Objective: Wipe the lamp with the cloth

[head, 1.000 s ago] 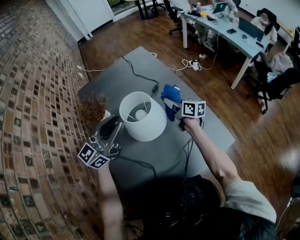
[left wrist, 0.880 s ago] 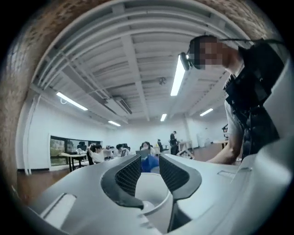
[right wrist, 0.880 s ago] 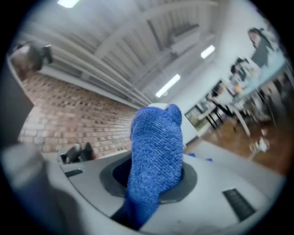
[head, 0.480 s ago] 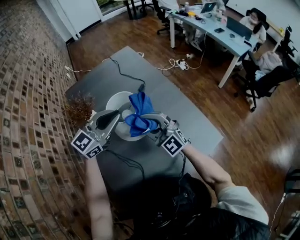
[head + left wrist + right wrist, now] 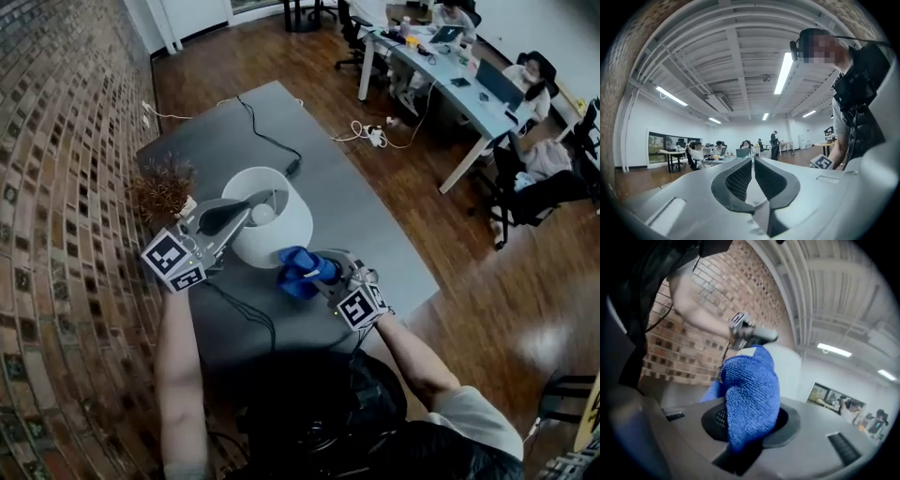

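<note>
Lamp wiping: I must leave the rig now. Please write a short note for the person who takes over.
Left gripper: jaws shut, at the lamp shade's rim on the person's left; whether it pinches the rim is unclear.
Right gripper: shut on the blue cloth; its jaws have just opened slightly around it.
The lamp stands on the grey table; the cloth is by the shade's near outer wall.
Done: cloth in grip, at the lamp.
Left: wipe the shade all around.

Grey left tongs (image 5: 249, 204) and right tongs (image 5: 315, 273), black-and-white marker cubes (image 5: 175, 262), pale short sleeve (image 5: 478, 417).
</note>
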